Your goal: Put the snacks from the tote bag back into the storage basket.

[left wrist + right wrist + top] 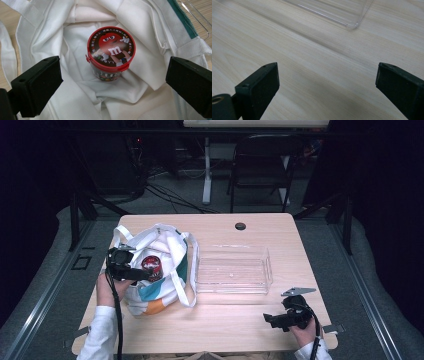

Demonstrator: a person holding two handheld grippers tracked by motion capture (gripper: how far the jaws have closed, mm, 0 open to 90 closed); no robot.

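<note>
A white tote bag (160,270) with teal and orange patches lies open at the table's left. Inside it stands a small candy tub (152,266) with a red lid bearing a red cartoon face (111,47). My left gripper (142,274) hovers at the bag's mouth, open, its jaws wide apart on either side of the tub (110,75) without touching it. A clear plastic tray (233,270) sits at the table's middle. My right gripper (270,320) rests low over bare wood near the front right, open, with the tray's corner (352,23) ahead of it.
The wooden table (240,320) has a cable hole (240,226) near its far edge. A dark folding chair (262,165) and a white desk leg (206,170) stand beyond it. Bare wood lies between the tray and the front edge.
</note>
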